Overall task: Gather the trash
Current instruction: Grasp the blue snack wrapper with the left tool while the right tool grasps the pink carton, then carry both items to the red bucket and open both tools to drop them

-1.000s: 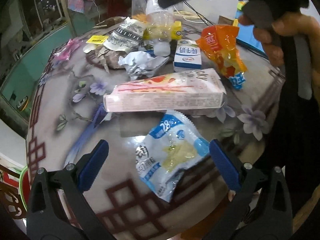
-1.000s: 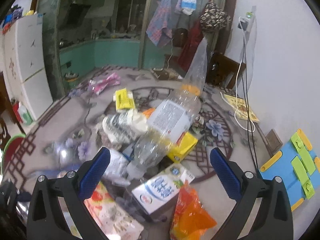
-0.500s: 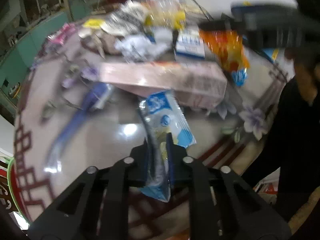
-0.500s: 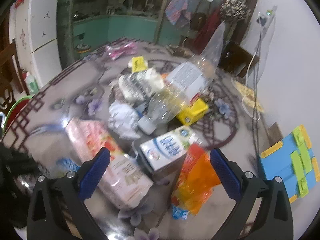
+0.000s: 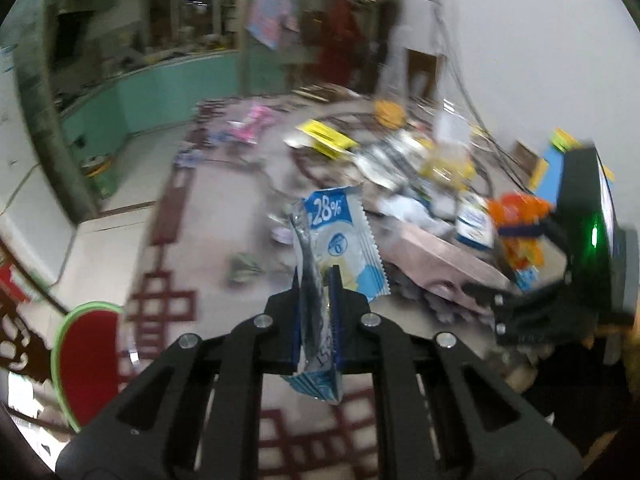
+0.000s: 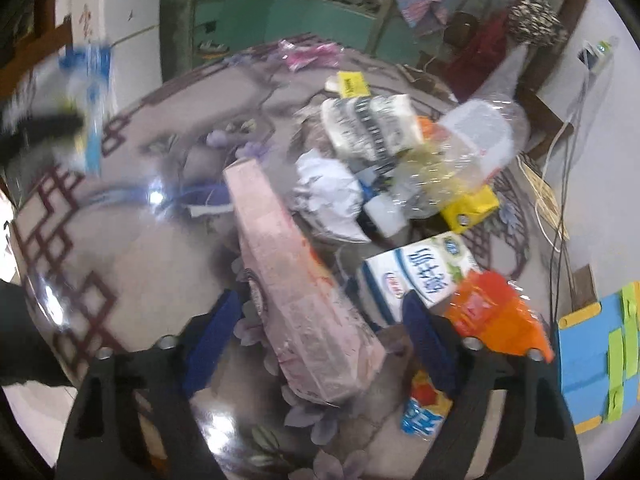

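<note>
My left gripper [image 5: 317, 280] is shut on a blue and white snack wrapper [image 5: 340, 236] marked 28% and holds it up off the round table [image 5: 208, 216]. It shows blurred at the far left of the right wrist view [image 6: 90, 92]. My right gripper [image 6: 320, 320] is open, its blue pads either side of the near end of a long pink carton [image 6: 296, 284] lying on the table. Beside it lie a white and blue milk carton [image 6: 420, 272] and an orange wrapper [image 6: 496, 316].
Further back on the table lies a heap: crumpled white paper [image 6: 328, 192], a clear plastic bottle [image 6: 460, 152], a yellow box [image 6: 472, 208], a striped bag [image 6: 368, 124], a pink wrapper [image 6: 308, 54]. A red bin with a green rim [image 5: 88, 356] stands on the floor left.
My left gripper has lifted the blue and white wrapper off the table and swung left. My right gripper has come down and forward over the pink carton.
</note>
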Demonstrator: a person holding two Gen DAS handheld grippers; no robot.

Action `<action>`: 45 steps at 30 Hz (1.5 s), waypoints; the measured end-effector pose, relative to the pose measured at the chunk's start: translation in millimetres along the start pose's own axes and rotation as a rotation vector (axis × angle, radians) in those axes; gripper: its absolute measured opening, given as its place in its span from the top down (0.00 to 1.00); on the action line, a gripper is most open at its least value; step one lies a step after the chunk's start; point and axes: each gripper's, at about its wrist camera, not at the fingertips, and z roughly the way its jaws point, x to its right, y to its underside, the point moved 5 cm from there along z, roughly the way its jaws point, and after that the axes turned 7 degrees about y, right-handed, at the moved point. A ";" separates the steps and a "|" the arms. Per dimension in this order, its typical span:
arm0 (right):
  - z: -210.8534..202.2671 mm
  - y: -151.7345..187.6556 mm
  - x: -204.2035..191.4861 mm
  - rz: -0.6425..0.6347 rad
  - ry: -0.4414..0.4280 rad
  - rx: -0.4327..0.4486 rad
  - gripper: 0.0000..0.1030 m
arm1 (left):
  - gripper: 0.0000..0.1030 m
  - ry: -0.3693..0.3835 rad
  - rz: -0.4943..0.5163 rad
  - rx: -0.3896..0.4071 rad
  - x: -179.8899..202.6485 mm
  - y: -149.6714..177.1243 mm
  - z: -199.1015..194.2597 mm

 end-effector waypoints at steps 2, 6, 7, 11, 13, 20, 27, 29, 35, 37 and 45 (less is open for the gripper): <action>6.9 1.1 -4.5 -0.021 0.006 -0.014 0.47 | 0.89 -0.027 -0.024 0.027 -11.1 -8.0 -4.2; 15.4 5.2 -5.5 -0.013 -0.013 -0.035 0.65 | 0.89 -0.086 -0.062 0.081 -29.8 -21.3 -20.2; 13.7 4.7 -5.3 -0.009 -0.018 -0.032 0.67 | 0.89 -0.093 -0.067 0.091 -32.6 -24.2 -23.6; 4.4 -2.6 -4.3 0.051 -0.077 -0.011 0.71 | 0.89 -0.118 -0.083 0.118 -43.6 -30.4 -34.8; -0.1 -9.2 -6.9 0.069 -0.099 0.003 0.74 | 0.89 -0.139 -0.086 0.127 -49.8 -31.5 -38.0; -17.6 -34.2 -33.0 0.072 -0.175 0.050 0.77 | 0.89 -0.193 -0.110 0.147 -69.0 -31.2 -50.7; -27.3 -56.3 -51.9 0.091 -0.255 0.071 0.77 | 0.89 -0.204 -0.134 0.148 -83.9 -27.4 -57.1; -29.6 -65.1 -60.6 0.084 -0.272 0.077 0.77 | 0.89 -0.199 -0.140 0.142 -88.7 -25.6 -58.4; -31.9 -97.6 -89.3 0.091 -0.375 0.097 0.77 | 0.89 -0.191 -0.184 0.087 -129.1 -12.2 -66.8; -34.4 -115.4 -105.8 0.092 -0.423 0.111 0.77 | 0.89 -0.219 -0.237 0.076 -157.1 -2.8 -71.9; -28.1 -171.3 -214.5 0.093 -0.702 0.053 0.77 | 0.89 -0.342 -0.485 0.017 -247.0 48.2 -80.0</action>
